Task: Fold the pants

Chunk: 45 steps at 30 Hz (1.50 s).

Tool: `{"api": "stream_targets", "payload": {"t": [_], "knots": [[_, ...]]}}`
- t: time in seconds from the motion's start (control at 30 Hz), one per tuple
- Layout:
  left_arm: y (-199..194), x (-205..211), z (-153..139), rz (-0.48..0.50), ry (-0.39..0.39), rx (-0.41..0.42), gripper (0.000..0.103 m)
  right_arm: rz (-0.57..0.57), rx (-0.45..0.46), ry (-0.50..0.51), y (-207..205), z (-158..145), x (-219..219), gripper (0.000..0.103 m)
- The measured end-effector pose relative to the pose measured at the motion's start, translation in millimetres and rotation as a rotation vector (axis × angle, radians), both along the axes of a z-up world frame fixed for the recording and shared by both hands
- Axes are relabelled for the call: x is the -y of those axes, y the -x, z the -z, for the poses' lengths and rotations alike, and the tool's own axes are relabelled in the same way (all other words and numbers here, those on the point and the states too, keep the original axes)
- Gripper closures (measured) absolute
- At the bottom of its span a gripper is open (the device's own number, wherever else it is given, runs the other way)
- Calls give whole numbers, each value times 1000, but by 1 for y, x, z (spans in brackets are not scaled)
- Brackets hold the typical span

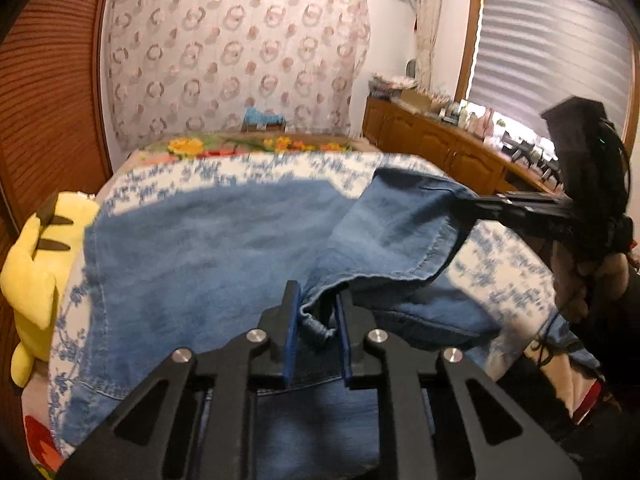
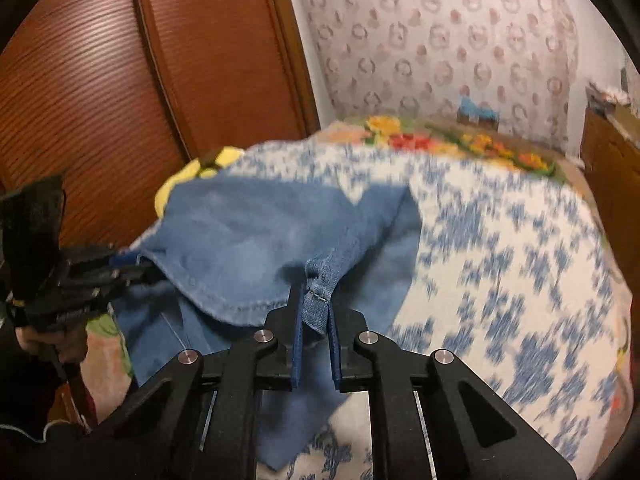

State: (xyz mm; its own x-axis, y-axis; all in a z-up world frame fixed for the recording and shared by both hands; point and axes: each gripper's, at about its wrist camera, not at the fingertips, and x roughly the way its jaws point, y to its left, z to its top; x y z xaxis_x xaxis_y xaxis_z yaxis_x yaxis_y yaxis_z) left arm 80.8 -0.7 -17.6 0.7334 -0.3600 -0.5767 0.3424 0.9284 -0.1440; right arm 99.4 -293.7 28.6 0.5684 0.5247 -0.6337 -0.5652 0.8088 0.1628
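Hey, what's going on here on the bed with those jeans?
A person is folding blue denim pants spread on a bed with a blue-and-white floral cover. The left gripper and the right gripper are each shut on a hemmed edge of the denim, lifting it off the bed. A yellow plush toy lies beside the pants.

Your left gripper (image 1: 316, 320) fingers pinch the pants (image 1: 208, 248) hem between them; most of the pants lie ahead on the bedspread (image 1: 492, 264). Plush toy (image 1: 36, 272) far left of the fingers, cabinet (image 1: 440, 148) ahead right. Right gripper (image 2: 316, 312) pinches the other corner.
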Motion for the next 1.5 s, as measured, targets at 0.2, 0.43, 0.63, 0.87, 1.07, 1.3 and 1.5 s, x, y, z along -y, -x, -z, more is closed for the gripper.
{"api": "stream_targets", "payload": {"t": [0.2, 0.43, 0.63, 0.87, 1.07, 1.3, 1.5], "knots": [[21, -5, -46, 22, 32, 81, 92, -42, 121, -6, -7, -55, -20, 97], [43, -14, -82, 18, 46, 135, 92, -86, 170, -44, -21, -96, -49, 97], [54, -34, -88, -24, 60, 136, 92, -121, 165, -82, -33, -111, -82, 97], [67, -58, -83, -70, 81, 131, 92, -172, 166, -71, -43, -116, -131, 97], [62, -82, -50, -129, 76, 69, 92, -209, 119, -16, -61, -89, -177, 97], [55, -101, -4, -173, 76, -26, 92, -241, 60, 58, -75, -45, -225, 97], [53, -107, 18, -199, 72, -78, 89, -261, 27, 124, -83, -10, -262, 97]]}}
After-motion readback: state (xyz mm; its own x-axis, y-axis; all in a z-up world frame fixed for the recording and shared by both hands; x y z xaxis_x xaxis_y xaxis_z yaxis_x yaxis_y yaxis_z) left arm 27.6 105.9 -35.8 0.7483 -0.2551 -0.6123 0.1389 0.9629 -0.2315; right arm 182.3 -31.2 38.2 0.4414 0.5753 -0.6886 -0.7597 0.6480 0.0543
